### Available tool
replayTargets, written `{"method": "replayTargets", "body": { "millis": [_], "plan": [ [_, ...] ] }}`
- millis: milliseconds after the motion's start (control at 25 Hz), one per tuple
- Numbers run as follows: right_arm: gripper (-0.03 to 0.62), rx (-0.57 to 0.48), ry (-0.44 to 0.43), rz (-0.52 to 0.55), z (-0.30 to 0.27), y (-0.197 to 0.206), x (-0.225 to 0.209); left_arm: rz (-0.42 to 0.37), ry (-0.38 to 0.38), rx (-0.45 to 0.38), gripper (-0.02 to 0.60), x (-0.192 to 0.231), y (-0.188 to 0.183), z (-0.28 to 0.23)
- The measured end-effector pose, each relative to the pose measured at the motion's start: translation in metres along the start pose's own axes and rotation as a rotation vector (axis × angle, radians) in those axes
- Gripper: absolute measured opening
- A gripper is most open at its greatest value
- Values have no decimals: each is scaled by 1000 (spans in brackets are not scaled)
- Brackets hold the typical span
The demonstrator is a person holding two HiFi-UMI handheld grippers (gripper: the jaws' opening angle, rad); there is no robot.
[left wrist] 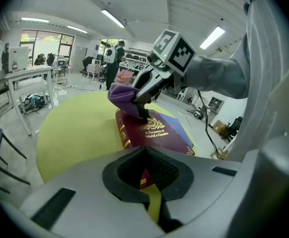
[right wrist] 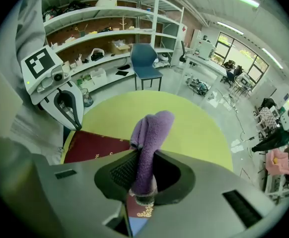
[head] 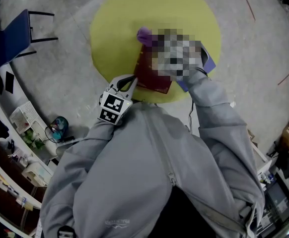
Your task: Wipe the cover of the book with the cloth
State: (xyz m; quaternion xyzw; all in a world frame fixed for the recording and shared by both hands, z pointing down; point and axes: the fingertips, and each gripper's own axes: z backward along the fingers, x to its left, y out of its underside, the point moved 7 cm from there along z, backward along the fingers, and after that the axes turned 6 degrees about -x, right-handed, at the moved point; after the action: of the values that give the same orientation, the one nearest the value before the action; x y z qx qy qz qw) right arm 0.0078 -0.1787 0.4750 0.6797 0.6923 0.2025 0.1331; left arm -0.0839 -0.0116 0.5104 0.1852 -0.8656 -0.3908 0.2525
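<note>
Head view: steep overhead. Gripper views: low, close, facing each other across book (left wrist: 157, 133); all share it.

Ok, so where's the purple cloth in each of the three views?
Head view: the cloth shows above centre, at the book's far edge.
Left gripper view: upper middle, held by the right gripper against the book's far end.
Right gripper view: dead centre, clamped between the jaws.
Shared landmark: the dark red book on the round yellow table.
</note>
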Motion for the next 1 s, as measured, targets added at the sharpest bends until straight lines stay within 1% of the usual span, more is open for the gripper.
{"method": "replayTargets", "body": {
  "millis": [160,240,320,440,600,760,1000],
  "plan": [
    [84,60,-38,47,-18,-1,-4,13,18,38,18,1,8,-5],
    [84,71,-44,59,-24,-2,-4,15,31,58,18,0,12,-6],
    [84,70,-47,52,-26,-2,-5,19,37,80,18,-1,16,-9],
    [83,70,-57,36,-27,1,-7,28,25,103,18,-1,21,-12],
    [83,65,-51,32,-28,0,-8,22,11,107,18,-1,23,-12],
    [83,76,-53,24,-23,5,-7,33,7,104,17,-1,22,-11],
    [84,109,-42,3,-15,25,-3,32,3,105,17,-2,22,-10]
  ]
}}
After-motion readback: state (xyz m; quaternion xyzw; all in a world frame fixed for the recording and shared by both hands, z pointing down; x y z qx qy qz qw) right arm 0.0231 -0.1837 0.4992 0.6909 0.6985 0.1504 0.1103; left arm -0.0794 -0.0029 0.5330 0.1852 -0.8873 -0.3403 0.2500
